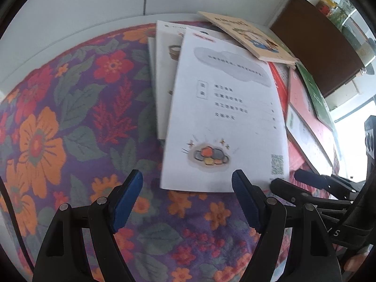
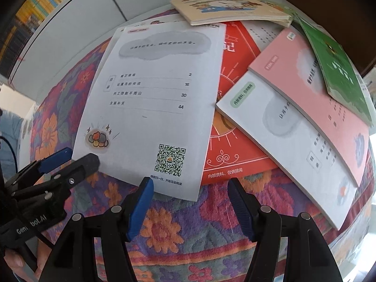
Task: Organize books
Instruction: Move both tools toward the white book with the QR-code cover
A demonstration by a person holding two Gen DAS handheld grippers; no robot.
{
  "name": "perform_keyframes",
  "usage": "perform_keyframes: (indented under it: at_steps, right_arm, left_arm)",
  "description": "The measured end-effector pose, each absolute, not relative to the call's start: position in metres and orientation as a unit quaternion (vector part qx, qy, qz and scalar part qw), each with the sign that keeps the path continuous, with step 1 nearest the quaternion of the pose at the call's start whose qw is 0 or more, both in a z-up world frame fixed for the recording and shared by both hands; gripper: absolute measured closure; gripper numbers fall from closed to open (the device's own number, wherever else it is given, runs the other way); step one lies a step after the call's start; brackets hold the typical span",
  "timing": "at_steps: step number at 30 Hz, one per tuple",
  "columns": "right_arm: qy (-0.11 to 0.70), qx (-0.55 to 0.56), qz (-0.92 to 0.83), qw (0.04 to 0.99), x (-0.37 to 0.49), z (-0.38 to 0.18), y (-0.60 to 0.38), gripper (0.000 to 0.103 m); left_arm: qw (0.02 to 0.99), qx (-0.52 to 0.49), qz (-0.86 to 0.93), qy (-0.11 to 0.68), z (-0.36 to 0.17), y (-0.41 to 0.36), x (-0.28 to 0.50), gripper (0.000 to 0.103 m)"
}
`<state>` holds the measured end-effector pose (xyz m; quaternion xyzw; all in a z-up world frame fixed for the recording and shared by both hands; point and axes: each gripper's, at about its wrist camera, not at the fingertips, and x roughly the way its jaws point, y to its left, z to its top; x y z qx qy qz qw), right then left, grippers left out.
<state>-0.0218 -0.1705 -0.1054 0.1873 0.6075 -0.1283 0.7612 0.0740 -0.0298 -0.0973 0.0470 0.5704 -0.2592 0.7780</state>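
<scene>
Several thin books lie in a loose heap on a floral cloth [image 1: 70, 117]. A white book with a QR code [image 1: 225, 108] lies on top at the front; it also shows in the right wrist view [image 2: 152, 98]. Beside it are a red book [image 2: 235, 122], a white book with a green label [image 2: 282, 131], a pink book [image 2: 312, 87], a green book [image 2: 336, 70] and a beige book [image 2: 225, 9]. My left gripper [image 1: 188, 183] is open, just short of the white book's near edge. My right gripper [image 2: 190, 188] is open at that book's near right corner.
A white cabinet wall [image 1: 94, 2] stands behind the cloth, with shelved books at the far left in the right wrist view [image 2: 35, 7]. A dark brown panel [image 1: 317, 42] stands at the back right. The cloth's left part [image 1: 47, 141] carries no books.
</scene>
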Motion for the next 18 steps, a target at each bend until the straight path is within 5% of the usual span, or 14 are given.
perform_keyframes:
  at_steps: [18]
  right_arm:
    - [0.600, 0.231, -0.121, 0.756, -0.028, -0.106, -0.175, 0.045]
  left_arm:
    - [0.755, 0.043, -0.307, 0.578, -0.103, -0.044, 0.076, 0.027]
